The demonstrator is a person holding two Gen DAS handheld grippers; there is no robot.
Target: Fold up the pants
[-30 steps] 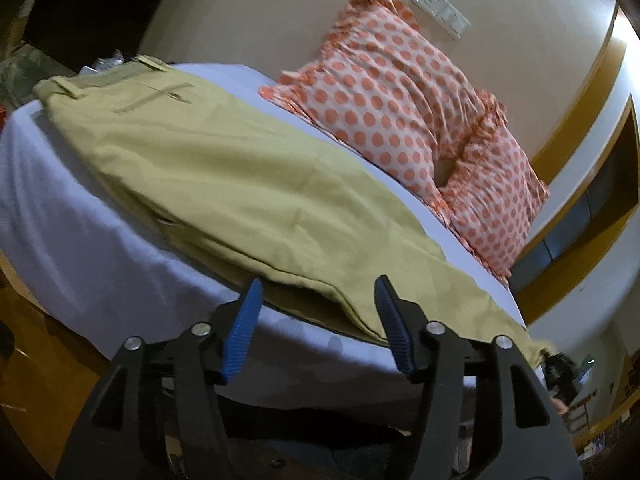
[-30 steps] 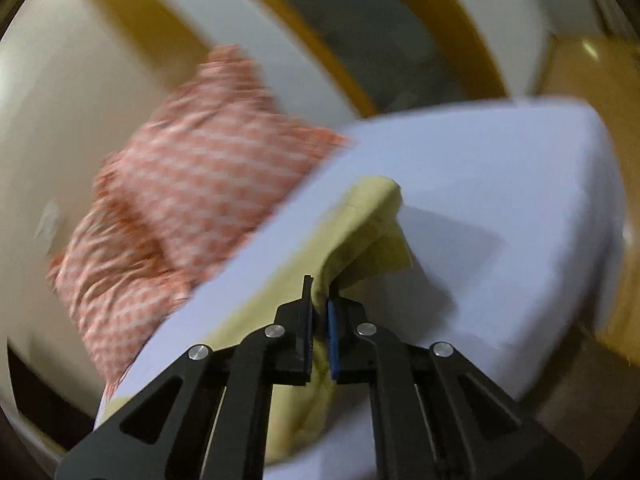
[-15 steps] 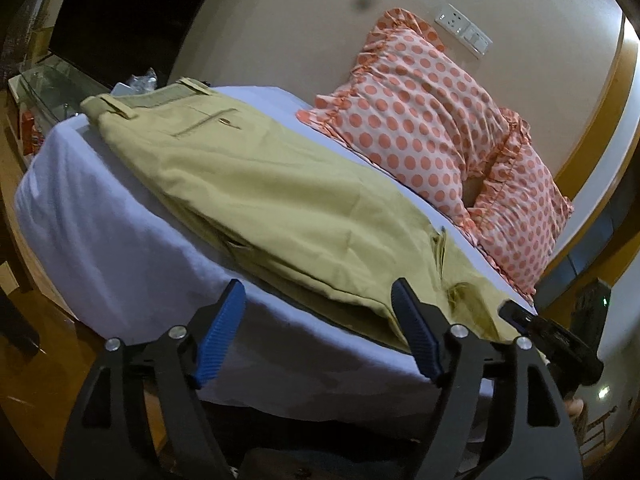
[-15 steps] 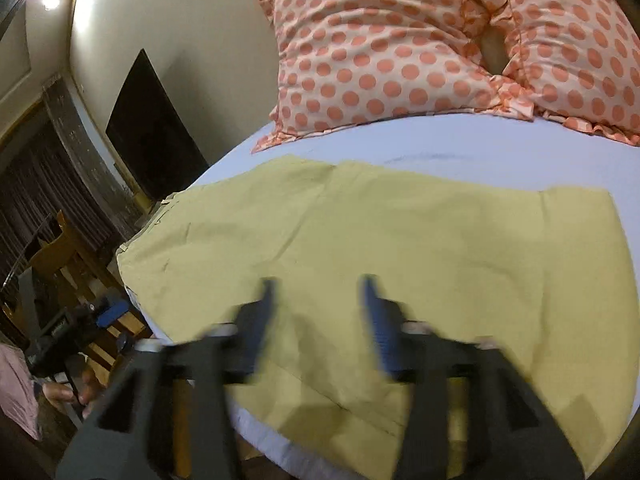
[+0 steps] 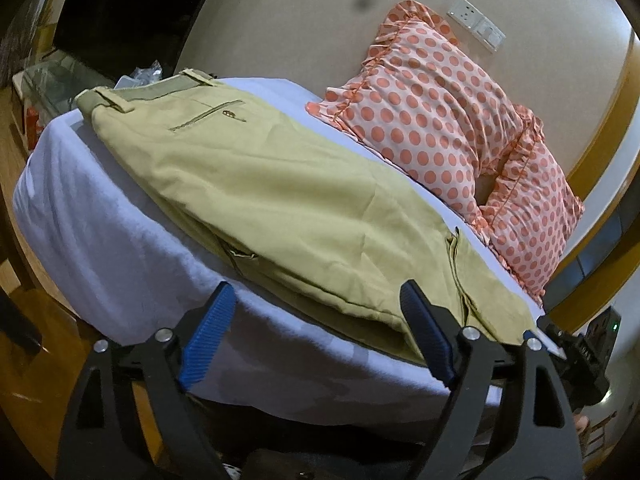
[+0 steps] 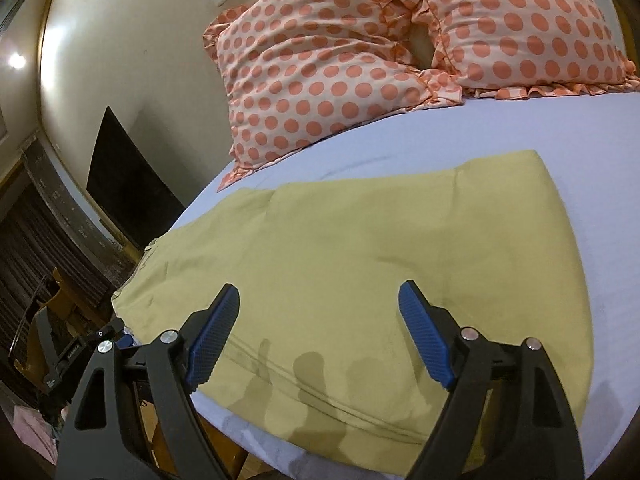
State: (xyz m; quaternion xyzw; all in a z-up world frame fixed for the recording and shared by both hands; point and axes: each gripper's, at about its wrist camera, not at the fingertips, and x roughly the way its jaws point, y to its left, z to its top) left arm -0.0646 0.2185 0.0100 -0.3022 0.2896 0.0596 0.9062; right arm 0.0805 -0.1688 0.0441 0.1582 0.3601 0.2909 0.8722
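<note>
1. Left tongs (image 5: pixel 320 332) gape wide and grip nothing, poised at the bed's (image 5: pixel 100 240) near edge.
2. Right tongs (image 6: pixel 318 332) likewise spread wide and bare, just over the pants (image 6: pixel 360 264).
3. The pants lie flat on the white sheet, folded over, waistband at the far left end.
4. Two polka-dot pillows (image 6: pixel 360 60) lean on the wall behind.
5. A wall socket (image 5: pixel 476 26) sits above; dark clutter past the bed is unreadable.
</note>
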